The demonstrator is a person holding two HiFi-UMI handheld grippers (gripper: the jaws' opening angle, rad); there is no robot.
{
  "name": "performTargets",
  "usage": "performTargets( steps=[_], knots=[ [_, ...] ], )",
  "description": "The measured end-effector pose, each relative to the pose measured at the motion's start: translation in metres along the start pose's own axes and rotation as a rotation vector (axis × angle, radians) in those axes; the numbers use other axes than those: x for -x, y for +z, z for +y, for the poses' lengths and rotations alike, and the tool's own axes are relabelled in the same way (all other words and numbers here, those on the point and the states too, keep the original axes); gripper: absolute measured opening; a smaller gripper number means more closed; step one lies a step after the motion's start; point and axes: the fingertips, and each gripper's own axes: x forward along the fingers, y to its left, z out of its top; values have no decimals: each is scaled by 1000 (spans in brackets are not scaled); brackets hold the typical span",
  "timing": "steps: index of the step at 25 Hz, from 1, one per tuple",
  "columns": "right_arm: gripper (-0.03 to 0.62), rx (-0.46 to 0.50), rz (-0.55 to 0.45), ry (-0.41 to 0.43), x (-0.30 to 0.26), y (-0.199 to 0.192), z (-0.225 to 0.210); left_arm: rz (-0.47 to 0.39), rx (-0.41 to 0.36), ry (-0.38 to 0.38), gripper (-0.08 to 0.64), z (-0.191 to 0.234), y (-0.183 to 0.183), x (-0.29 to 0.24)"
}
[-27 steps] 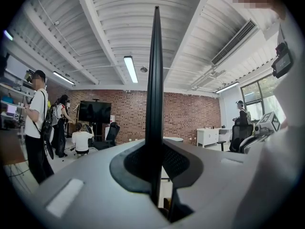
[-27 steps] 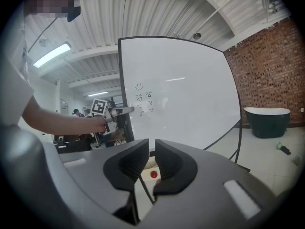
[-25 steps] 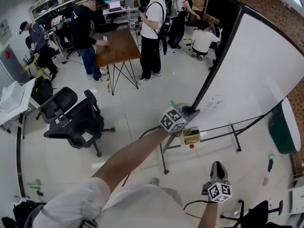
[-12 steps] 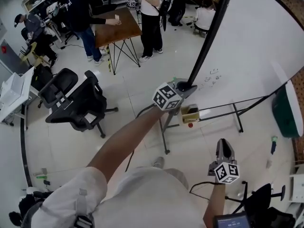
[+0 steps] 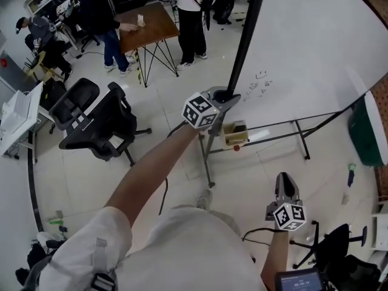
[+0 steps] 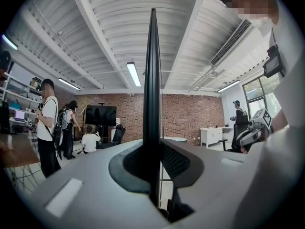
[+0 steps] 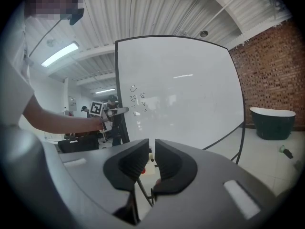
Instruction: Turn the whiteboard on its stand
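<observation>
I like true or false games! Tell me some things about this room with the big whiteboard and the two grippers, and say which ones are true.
1. The left gripper is clamped on the whiteboard. True: its black edge sits between the jaws.
2. The right gripper holds a pen. False: its jaws stand slightly apart with nothing between them, away from the board.
3. The whiteboard has small marks drawn on it. True.
4. The chairs are red. False: they are black.
5. People stand by a brown table. True.
</observation>
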Motion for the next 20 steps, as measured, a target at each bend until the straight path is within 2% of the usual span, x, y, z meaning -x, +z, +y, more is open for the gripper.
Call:
performTargets(
  steps=[8,16,20],
  knots=[
    [44,-6,-11,-24,68,-3,-1,-1,-2,27,84,3,1,18],
    [44,42,-38,-53,118,-53,60,-29,-37,57,89,16,-27,90],
    [44,51,-52,-41,125,-43,67,-28,-40,66,92,16,-19,91]
  ],
)
